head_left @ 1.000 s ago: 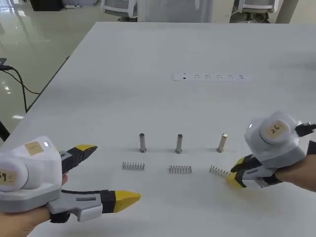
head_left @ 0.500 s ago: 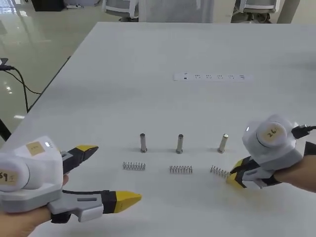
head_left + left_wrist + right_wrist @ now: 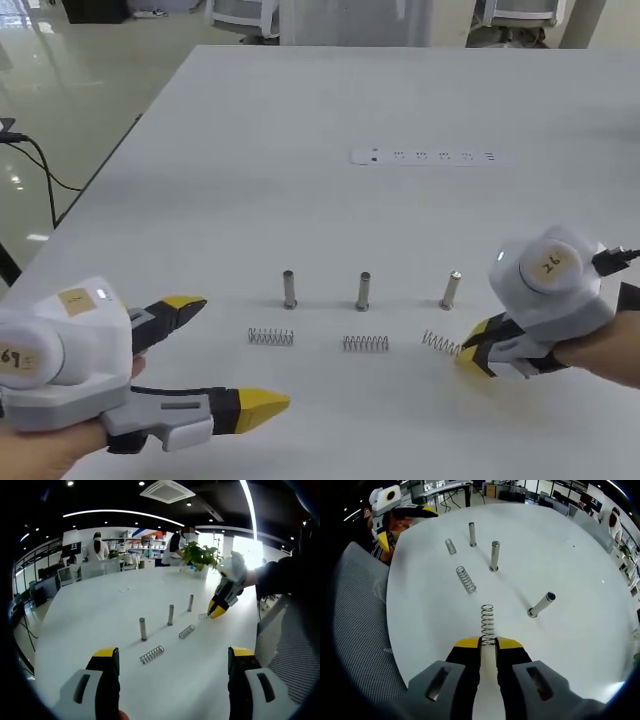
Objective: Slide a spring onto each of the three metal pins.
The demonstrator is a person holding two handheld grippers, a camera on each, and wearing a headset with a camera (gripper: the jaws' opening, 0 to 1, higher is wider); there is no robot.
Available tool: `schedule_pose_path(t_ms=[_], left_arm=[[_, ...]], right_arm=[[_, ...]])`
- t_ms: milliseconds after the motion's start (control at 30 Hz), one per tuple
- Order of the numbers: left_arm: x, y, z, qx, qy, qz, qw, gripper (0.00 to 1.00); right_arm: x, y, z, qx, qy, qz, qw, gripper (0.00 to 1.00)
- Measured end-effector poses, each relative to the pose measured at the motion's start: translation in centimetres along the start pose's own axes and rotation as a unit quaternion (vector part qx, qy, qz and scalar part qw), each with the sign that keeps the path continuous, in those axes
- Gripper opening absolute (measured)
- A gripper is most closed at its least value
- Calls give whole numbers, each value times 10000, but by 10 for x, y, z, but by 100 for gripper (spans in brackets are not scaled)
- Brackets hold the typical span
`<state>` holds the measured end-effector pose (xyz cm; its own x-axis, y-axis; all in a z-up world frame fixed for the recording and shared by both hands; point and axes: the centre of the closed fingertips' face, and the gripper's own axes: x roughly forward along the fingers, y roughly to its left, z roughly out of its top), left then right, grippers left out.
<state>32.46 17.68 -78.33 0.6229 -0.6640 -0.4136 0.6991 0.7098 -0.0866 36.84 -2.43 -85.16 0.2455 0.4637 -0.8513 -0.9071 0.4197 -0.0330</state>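
White table (image 3: 300, 150), three metal pins standing in a row: left pin (image 3: 289, 289), middle pin (image 3: 363, 291), right pin (image 3: 451, 289). One spring lies just in front of each, laid out so each pairs with its own pin: left spring (image 3: 271, 337), middle spring (image 3: 365, 343), right spring (image 3: 440, 343). No pin carries a spring yet. Right gripper (image 3: 488, 641) has its jaws nearly closed on the near end of the right spring, the coil running straight out ahead of the tips. Pinching the end leaves the far opening free, likely so it can be steered over the right pin just beyond. Whether the far end is off the table cannot be told. Left gripper (image 3: 230, 353) hovers at the near left, jaws spread wide, holding nothing, well apart from the springs; judged to be waiting its turn.
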Motion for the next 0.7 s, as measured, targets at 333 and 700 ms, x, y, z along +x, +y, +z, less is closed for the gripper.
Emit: schedule_pose_path(t_ms=[333, 700], left_arm=[[14, -20, 6, 168, 46, -392, 9991, 84], [34, -39, 14, 542, 133, -879, 9946, 80]], right_arm=[[-9, 10, 18, -223, -86, 116, 9996, 13], [-16, 22, 33, -476, -110, 270, 9984, 13]])
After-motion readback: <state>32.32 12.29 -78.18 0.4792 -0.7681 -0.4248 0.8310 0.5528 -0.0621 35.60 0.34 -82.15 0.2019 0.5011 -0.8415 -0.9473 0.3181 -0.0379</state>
